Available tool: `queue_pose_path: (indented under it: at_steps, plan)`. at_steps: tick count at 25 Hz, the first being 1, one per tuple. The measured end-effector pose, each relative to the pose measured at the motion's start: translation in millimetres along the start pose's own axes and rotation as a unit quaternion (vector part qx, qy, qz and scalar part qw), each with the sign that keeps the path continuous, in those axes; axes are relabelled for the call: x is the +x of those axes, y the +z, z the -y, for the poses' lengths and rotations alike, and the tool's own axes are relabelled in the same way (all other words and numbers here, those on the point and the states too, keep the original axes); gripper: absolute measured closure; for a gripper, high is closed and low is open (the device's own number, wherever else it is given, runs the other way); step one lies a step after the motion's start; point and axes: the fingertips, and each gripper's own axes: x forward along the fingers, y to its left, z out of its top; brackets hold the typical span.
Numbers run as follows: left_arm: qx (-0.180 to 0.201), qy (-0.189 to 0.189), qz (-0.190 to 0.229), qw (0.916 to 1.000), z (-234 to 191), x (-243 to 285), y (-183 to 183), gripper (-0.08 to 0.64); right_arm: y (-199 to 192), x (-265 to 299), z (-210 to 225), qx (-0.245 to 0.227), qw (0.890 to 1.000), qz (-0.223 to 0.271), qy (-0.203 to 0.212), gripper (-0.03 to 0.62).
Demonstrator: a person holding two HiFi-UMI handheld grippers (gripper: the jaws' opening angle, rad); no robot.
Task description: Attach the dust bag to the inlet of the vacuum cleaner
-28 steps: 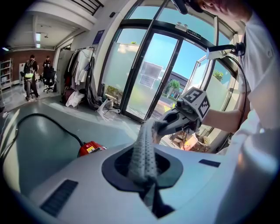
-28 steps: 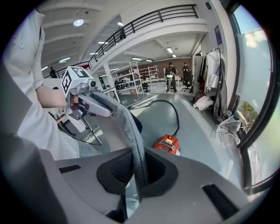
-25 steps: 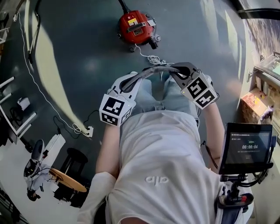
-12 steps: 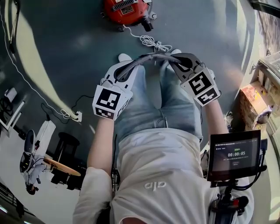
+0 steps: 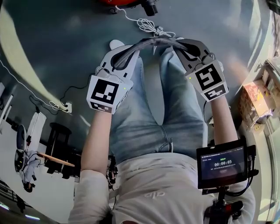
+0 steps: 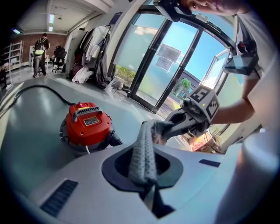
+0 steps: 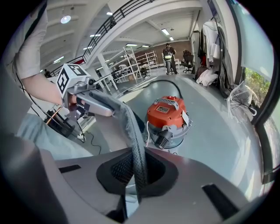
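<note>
A grey mesh dust bag [image 5: 155, 41] stretches as a narrow band between my two grippers above the person's knees. My left gripper [image 5: 134, 51] is shut on its left end, and my right gripper [image 5: 180, 47] is shut on its right end. The bag [image 6: 143, 154] runs up out of the left jaws toward the right gripper [image 6: 194, 114]. The right gripper view shows the bag [image 7: 134, 146] leading to the left gripper [image 7: 84, 99]. The red vacuum cleaner [image 6: 85, 124] stands on the floor ahead, its black inlet stub [image 7: 162, 139] facing me. Only its lower edge [image 5: 124, 1] shows in the head view.
The vacuum's white cord [image 5: 148, 27] lies coiled on the grey floor by the feet. A power strip [image 5: 65, 106] and a stool [image 5: 57, 144] are at the left, a mounted screen [image 5: 221, 164] and a box [image 5: 253, 98] at the right. A person [image 6: 40, 52] stands far off.
Both grippers have sunk lower with the bag still stretched between them. In the head view the vacuum has slid up to the top edge.
</note>
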Motion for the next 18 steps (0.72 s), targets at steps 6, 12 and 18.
queue_pose_path:
  at_steps: [6,12,18]
  plan:
    - [-0.024,0.018,0.019,0.9994,-23,53,-37,0.545,-37,48,31,-0.001,1.0,-0.004,-0.025,0.575]
    - [-0.024,0.048,0.049,0.9973,-54,99,-71,0.545,-62,101,63,-0.018,0.997,0.005,-0.069,0.575]
    - [-0.013,0.086,0.102,0.991,-78,140,-95,0.545,-76,145,98,-0.047,0.986,0.041,-0.153,0.575]
